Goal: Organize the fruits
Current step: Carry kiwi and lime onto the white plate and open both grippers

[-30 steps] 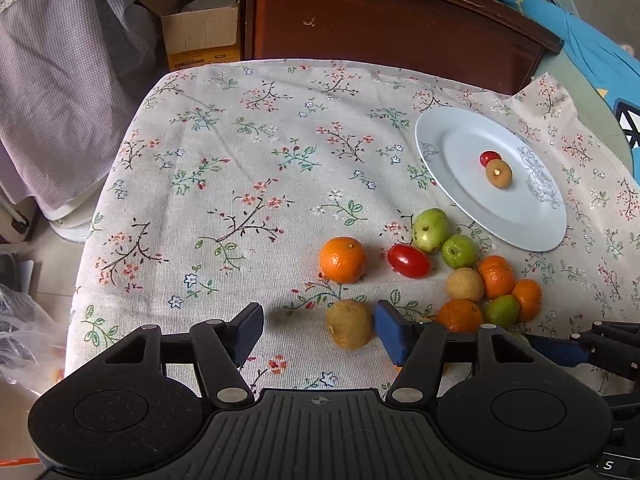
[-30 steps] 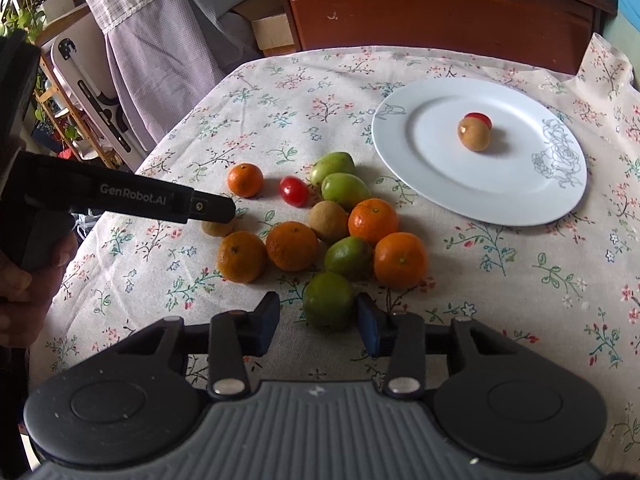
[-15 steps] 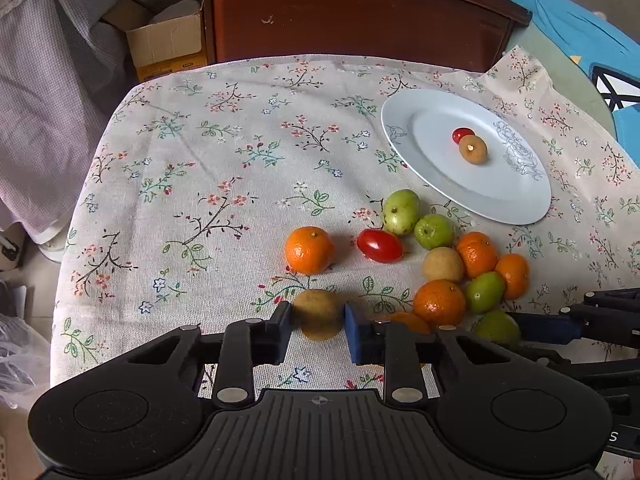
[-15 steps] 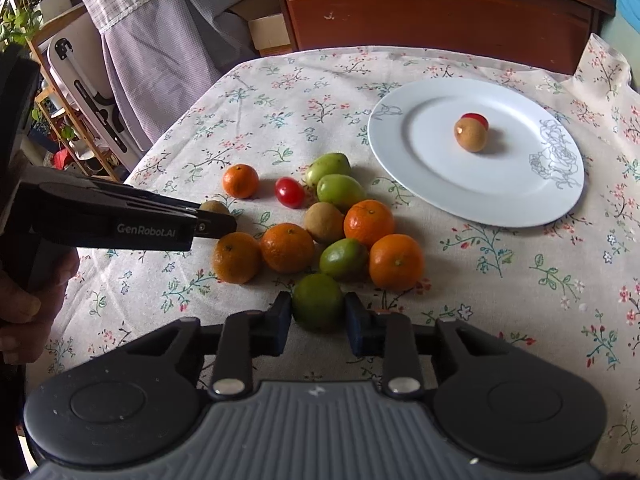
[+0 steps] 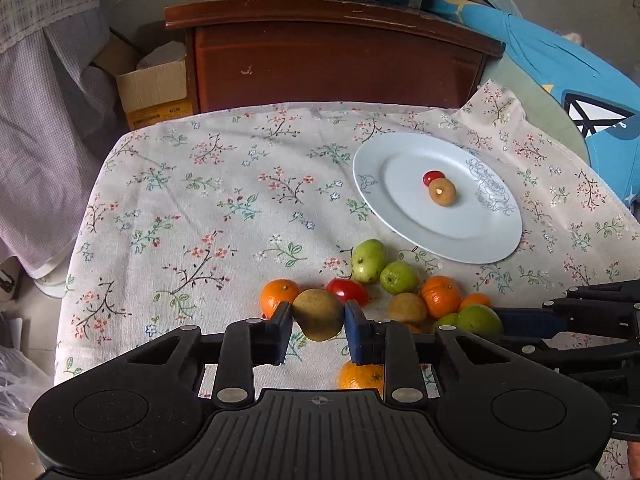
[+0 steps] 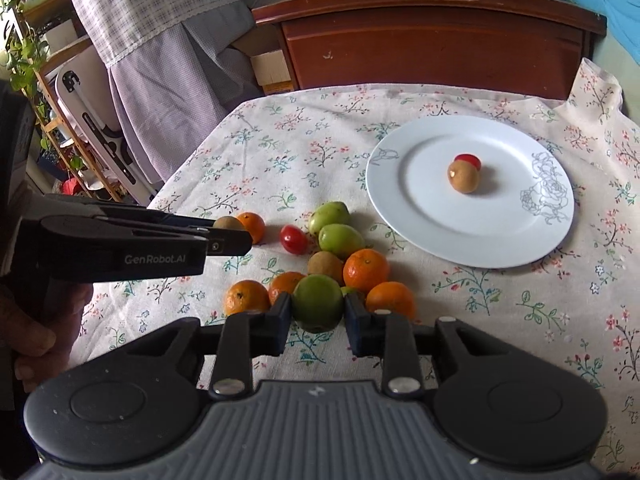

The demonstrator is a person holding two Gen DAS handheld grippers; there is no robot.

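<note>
**Both grippers loaded, plate ahead and to the right**

Left wrist view. We see the left gripper [image 5: 318, 326] clenched on a brown round fruit [image 5: 318, 314], pads pressing both its flanks, at lower centre of the frame. The white plate [image 5: 400, 216] lies up and to the right, past the loose pile of fruit; a brown fruit [image 5: 442, 193] and a small red one [image 5: 431, 178] already sit on it, touching. We judge the coming move a carry up-right over the pile. An orange [image 5: 360, 376] below the jaws is half cut off by the gripper body. The right gripper enters from the right edge with a green fruit at its tip, the fingers mostly out of frame.

Right wrist view. The right gripper [image 6: 318, 314] is clenched on a green round fruit [image 6: 318, 302], lower centre. The plate [image 6: 472, 248] sits upper right, nearer this hand than the left, we reckon. The left gripper [image 6: 228, 232] reaches in from the left edge; its brown fruit shows only as a sliver behind the finger. Whether either fruit clears the cloth [image 6: 280, 152] we cannot tell.
</note>
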